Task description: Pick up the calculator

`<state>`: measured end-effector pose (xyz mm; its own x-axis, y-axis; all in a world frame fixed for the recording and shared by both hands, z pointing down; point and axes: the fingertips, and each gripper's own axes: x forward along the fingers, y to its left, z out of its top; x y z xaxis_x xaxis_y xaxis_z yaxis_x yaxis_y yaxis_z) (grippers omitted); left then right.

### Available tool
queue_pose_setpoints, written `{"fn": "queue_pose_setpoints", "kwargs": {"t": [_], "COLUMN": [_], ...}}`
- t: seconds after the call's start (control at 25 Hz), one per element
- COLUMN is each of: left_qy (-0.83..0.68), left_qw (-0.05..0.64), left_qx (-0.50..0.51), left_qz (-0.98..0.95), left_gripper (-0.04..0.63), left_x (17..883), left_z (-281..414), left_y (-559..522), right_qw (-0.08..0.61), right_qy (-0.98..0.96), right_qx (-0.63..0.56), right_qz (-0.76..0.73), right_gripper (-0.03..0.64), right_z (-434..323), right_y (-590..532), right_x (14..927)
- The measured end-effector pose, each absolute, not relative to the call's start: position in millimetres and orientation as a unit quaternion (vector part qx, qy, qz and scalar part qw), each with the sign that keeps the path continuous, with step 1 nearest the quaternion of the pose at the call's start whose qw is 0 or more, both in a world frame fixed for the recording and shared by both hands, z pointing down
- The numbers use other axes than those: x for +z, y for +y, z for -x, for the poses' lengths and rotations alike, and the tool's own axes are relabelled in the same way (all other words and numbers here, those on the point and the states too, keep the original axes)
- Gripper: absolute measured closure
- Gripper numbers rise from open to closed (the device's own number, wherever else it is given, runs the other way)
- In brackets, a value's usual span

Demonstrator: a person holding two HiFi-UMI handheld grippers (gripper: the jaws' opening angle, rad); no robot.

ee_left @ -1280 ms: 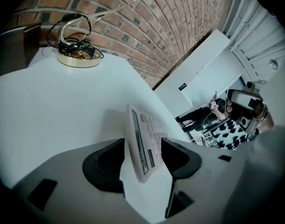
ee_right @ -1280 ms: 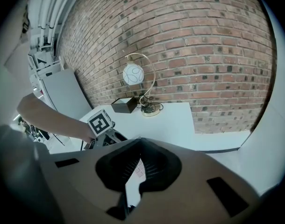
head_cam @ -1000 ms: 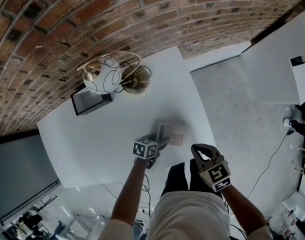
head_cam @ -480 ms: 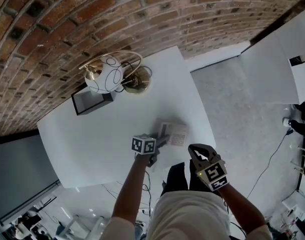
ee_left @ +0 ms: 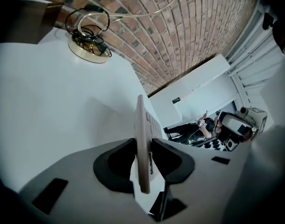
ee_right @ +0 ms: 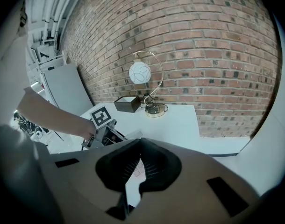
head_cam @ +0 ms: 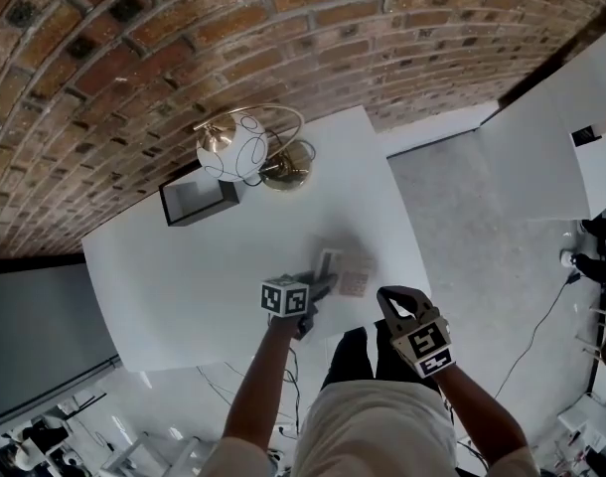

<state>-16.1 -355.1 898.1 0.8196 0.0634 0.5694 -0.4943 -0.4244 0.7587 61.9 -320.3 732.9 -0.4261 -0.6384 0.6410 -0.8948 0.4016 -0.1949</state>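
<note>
Near the front edge of the white table, toward its right front corner, the left gripper holds a flat, pale pinkish-beige calculator with rows of small keys. In the left gripper view the calculator stands on its long edge, seen edge-on between the two black pads. The jaws have just been closing and now press on both of its flat faces, clamped on the end nearest the person. Its keyed face turns toward the right side of that view. Whether its far end touches the table top cannot be told.

The right gripper hangs just off the table's front edge, near the calculator but apart from it. The right gripper view shows its jaws brought together at the tips with nothing between them.

At the back edge of the table, against the red brick wall, stands a lamp with a white glass globe, a brass hoop and a round brass base. A small open black box sits just to its left. Both are well apart from the calculator.
</note>
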Motion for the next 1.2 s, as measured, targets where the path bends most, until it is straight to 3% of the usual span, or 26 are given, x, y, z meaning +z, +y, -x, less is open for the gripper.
{"fn": "queue_pose_setpoints", "kwargs": {"t": [0.92, 1.2], "left_qy": [-0.234, -0.272], "left_qw": [0.421, 0.438], "left_qx": [0.145, 0.083], "left_qz": [-0.864, -0.853], "left_gripper": [0.466, 0.469], "left_x": [739.5, 696.8], "left_z": [59.2, 77.3], "left_y": [-360.2, -352.5], "right_qw": [0.223, 0.205], "right_qy": [-0.831, -0.838], "right_qx": [0.171, 0.136], "right_qz": [-0.481, -0.488], "right_gripper": [0.605, 0.606], "right_z": [-20.6, -16.5], "right_y": [-322.8, -322.8], "right_x": [639.3, 605.0]}}
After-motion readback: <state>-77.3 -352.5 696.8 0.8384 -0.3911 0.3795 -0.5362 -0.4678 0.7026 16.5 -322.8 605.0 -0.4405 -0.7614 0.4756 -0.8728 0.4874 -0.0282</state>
